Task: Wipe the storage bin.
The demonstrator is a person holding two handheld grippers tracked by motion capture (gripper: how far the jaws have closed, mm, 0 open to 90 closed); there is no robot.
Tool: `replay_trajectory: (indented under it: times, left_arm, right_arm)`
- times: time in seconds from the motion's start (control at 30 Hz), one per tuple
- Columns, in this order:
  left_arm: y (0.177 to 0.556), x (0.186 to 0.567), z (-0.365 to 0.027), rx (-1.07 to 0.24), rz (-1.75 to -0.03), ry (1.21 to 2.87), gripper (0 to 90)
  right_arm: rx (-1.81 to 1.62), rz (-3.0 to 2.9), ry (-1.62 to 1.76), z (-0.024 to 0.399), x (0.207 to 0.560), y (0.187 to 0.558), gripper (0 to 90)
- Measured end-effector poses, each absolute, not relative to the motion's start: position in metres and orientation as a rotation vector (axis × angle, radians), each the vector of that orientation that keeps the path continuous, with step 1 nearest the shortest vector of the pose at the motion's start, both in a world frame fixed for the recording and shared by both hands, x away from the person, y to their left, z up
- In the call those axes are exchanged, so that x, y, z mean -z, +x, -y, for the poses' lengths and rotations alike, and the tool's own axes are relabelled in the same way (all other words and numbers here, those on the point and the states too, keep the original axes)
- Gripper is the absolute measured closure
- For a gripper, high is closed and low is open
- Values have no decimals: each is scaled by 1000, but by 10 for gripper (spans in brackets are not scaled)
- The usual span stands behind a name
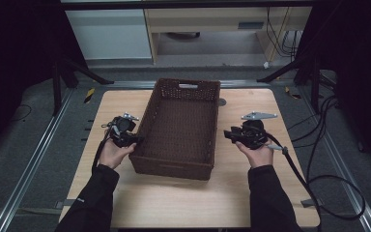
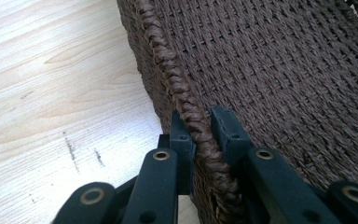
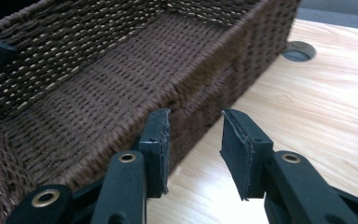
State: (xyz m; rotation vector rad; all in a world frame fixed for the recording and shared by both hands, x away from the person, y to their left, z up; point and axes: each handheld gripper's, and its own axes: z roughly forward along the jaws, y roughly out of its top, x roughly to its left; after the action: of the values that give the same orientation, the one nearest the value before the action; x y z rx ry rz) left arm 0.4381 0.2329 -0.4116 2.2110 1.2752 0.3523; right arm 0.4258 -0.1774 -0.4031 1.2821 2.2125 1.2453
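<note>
The left gripper point(image 2: 196, 135) straddles the braided rim of the basket point(image 2: 279, 70), one flat black jaw outside the wall and one inside; the jaws sit close against the thick twisted cord of the rim, and I cannot tell whether they truly pinch it or only bracket it. The jaws are matte black blocks on jointed arms with brass-coloured rivets. In the high view this gripper point(image 1: 136, 139) meets the basket's left wall near its near corner, held by the left hand point(image 1: 112, 153) in a dark sleeve.

The right gripper point(image 3: 195, 140) stands released, its two jaws spread with a clear gap; the pads are flat, dull and slightly frayed at the edges; the inner jaw lies against or just before the basket's right wall point(image 3: 223, 74), the outer one over bare wood. In the high view it point(image 1: 227, 134) sits just beside the basket's right side, in the right hand point(image 1: 258, 153); a grey three-cornered plate and a black cable belong to it.

The basket point(image 1: 176, 167) is a dark brown rectangular tray of tightly woven cord, ribbed in fine rows, with low upright walls and a slot handle in the far end; it rests in the middle of the table point(image 1: 251, 193), between both hands. The table is pale wood with light grain, rounded corners and a few dark scuffs; a round hole point(image 3: 298, 50) lies near the basket's far right corner.
</note>
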Motion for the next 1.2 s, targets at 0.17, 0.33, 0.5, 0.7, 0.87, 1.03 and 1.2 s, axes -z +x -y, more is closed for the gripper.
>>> replay_trajectory:
  times: [0.17, 0.33, 0.5, 0.7, 0.87, 1.03, 1.2]
  left_arm:
    - [438, 412, -229, -345, -1271, 2206, 787]
    - [437, 412, -221, -349, -1254, 2218, 786]
    - [435, 412, -216, -352, -1247, 2223, 784]
    - [436, 412, -216, -353, -1245, 2224, 778]
    - [436, 413, -221, -350, -1239, 2205, 692]
    - [430, 406, -221, -387, -1220, 2207, 625]
    - [417, 396, -224, -398, -1202, 2206, 640]
  right_arm:
    - [-1270, -2212, 1258, 171, 400, 428, 615]
    - [-1296, -2207, 1257, 168, 396, 430, 612]
    - [-1277, -2233, 1253, 160, 402, 433, 611]
    - [-1236, -2256, 1252, 155, 409, 434, 630]
    - [-1216, -2251, 1259, 152, 411, 433, 644]
    - [-1208, -2243, 1252, 151, 411, 430, 668]
    - [-1199, -2255, 1248, 150, 410, 425, 663]
